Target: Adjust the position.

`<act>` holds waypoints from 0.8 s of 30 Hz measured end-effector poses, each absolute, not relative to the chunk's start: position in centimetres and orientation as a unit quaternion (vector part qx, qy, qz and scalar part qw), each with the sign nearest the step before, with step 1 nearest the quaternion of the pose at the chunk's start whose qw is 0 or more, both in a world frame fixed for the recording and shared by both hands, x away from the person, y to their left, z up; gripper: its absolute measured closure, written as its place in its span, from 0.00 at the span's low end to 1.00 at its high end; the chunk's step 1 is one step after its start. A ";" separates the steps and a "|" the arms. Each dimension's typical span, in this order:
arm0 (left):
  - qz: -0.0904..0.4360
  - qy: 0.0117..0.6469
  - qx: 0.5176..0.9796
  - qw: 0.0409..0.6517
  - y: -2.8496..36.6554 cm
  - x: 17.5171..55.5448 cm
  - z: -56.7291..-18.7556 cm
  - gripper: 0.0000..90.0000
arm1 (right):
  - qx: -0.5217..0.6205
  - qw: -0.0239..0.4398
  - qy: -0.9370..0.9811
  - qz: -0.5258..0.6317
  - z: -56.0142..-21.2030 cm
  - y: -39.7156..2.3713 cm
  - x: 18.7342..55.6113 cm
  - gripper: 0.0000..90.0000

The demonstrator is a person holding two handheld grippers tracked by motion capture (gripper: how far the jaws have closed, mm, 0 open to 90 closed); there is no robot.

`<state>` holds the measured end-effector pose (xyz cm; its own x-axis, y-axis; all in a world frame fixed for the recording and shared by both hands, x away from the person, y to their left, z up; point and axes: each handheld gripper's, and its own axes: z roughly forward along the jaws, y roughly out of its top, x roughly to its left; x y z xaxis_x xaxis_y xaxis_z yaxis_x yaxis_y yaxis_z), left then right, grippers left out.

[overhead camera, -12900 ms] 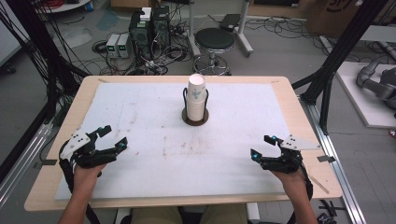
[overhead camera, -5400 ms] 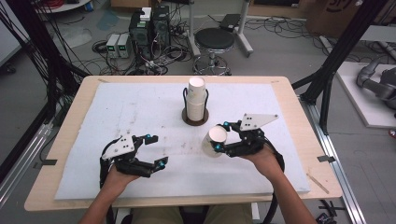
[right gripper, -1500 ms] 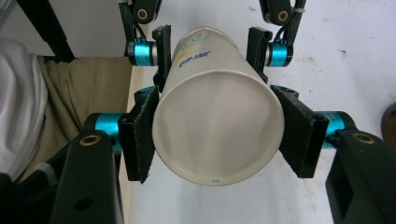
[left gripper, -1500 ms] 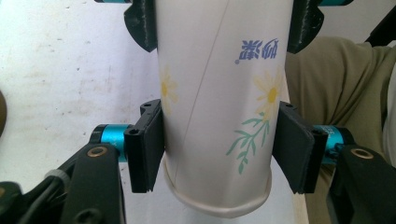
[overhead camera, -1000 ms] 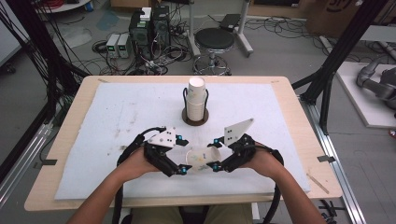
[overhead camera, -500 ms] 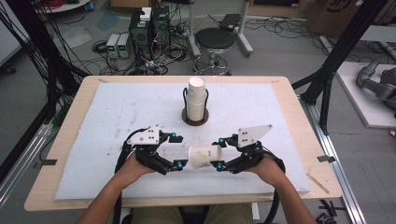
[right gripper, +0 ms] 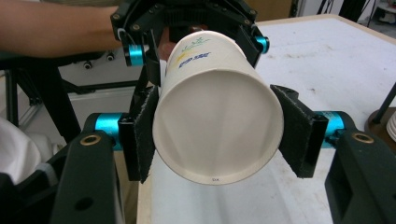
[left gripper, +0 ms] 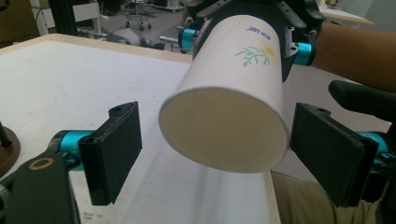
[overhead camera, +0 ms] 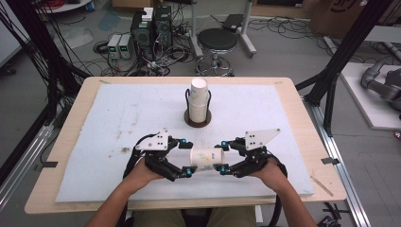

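A paper cup was held on its side above the white mat, near the front edge of the table, between the two grippers, which faced each other

Right gripper: in the right gripper view its pads were pressed against both sides of the cup, near the closed end facing the camera. Jaws were partly closed, gripping the cup

Left gripper: in the left gripper view the cup was seen sitting between the jaws with a clear gap at the left pad; the right pad was very close to the cup wall, contact could not be told. Jaws were wide apart, nothing clamped

A green leaf print and small blue text were seen on the cup wall

A stack of cups was standing upright on a dark round base at mid table, well apart from the held cup

A stool and electronics boxes were seen on the floor beyond the table
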<state>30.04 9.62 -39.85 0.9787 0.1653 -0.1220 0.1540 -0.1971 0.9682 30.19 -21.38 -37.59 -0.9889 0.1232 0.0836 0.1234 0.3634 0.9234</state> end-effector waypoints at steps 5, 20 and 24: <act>0.002 0.096 0.766 0.636 9.4 30.1 -39.9 0.22 | -0.076 0.009 -0.823 -0.563 -37.7 -21.1 30.3 0.42; -0.017 0.090 0.764 0.639 10.1 30.3 -39.2 0.44 | -0.092 0.031 -0.824 -0.559 -38.1 -20.9 30.7 0.38; -0.015 0.089 0.772 0.630 10.1 30.4 -38.9 0.47 | -0.100 0.031 -0.823 -0.559 -38.0 -20.7 30.7 0.34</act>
<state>30.37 10.11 -38.85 0.9838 0.1186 -0.1343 0.1553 -0.1915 0.9691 30.72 -20.69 -38.00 -0.9782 0.1289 0.1630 0.1990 0.3553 0.9133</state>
